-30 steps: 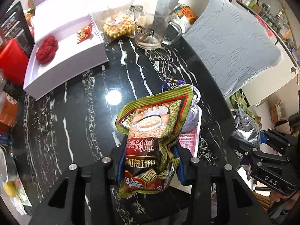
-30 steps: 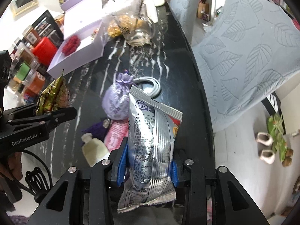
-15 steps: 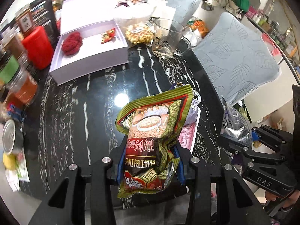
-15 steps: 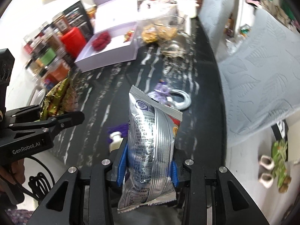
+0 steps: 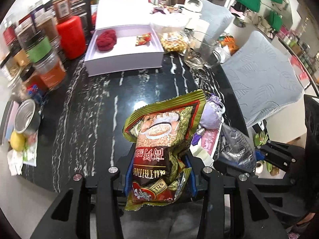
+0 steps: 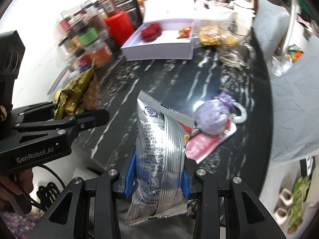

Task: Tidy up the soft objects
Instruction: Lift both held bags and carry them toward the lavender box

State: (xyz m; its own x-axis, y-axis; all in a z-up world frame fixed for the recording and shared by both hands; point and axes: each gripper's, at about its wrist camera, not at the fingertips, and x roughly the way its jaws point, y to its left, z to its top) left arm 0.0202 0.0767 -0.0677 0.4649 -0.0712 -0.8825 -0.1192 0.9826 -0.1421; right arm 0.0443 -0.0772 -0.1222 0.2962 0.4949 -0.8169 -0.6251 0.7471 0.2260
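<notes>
The left claw point(image 5: 159, 177) pinches a crinkled green-and-red foil snack packet point(image 5: 162, 143) between its blue-padded fingers point(image 5: 128, 176), holding it upright above the near edge of the black white-veined marble tabletop point(image 5: 95, 107). The right claw point(image 6: 157, 179) pinches a silver foil snack bag point(image 6: 161, 155) in the same manner, printed back panel facing the camera, raised above the tabletop edge.

In the right wrist view, the left claw appears at the left with the green-and-red packet point(image 6: 77, 95) projecting from it.

On the tabletop near the right edge lies a lavender fabric sachet pouch point(image 6: 213, 117). It rests partly on a flat pink-and-white packet point(image 6: 203, 143) and touches a white ring point(image 6: 239, 113).

At the far side of the tabletop stands an open pale lilac rectangular gift box point(image 5: 123, 59). Inside it lie a dark red knitted bundle point(image 5: 105, 39) toward the left and a small red-and-yellow wrapped sachet point(image 5: 143, 39) toward the right, well apart.

Just right of the box are a clear bag of yellow waffle biscuits point(image 5: 174, 41) and a clear glass mug point(image 5: 197, 49). A red cylindrical canister point(image 5: 70, 36) and assorted jars stand left of the box.
</notes>
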